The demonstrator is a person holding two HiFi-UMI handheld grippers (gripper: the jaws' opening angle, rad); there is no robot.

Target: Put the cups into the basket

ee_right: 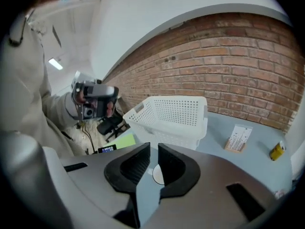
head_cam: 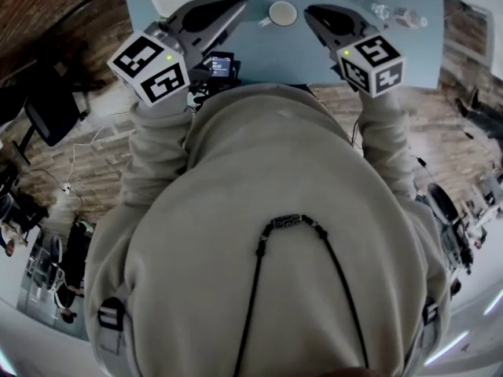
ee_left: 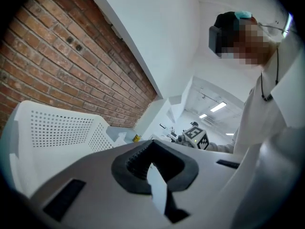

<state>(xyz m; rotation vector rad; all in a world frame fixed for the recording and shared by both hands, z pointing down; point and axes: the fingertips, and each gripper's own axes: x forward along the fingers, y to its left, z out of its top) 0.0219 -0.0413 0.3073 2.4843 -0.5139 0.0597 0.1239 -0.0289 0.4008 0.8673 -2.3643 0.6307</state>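
– Right gripper first: what state was it in?

– Its jaws were drawn together to a thin slit, with nothing pinched between them. Through that slit a white cup showed, standing on the desk beyond the tips and apart from them.

– And the left gripper?

– Its jaws were together as well, the tips meeting, and it carried nothing. The white basket lay off to its left.

– So how much of the job was done?

– None, as far as the views showed. In the head view the one cup in sight sat on the desk between the two grippers, and neither touched it. The basket stood farther back on the desk, past the cup. Its perforated walls hid the inside, so I couldn't tell whether any cup was already in it.

– Were there any other cups?

– I saw none. A small card stand and a little yellow thing stood off to the right, and some clear plastic bits lay near the desk's right edge. None of them looked like a cup.

– What was left, then?

– By my reckoning, all of it. One gripper had to spread its jaws, take the cup, carry it over the basket's rim and let go. The same would go for any cup out of view.
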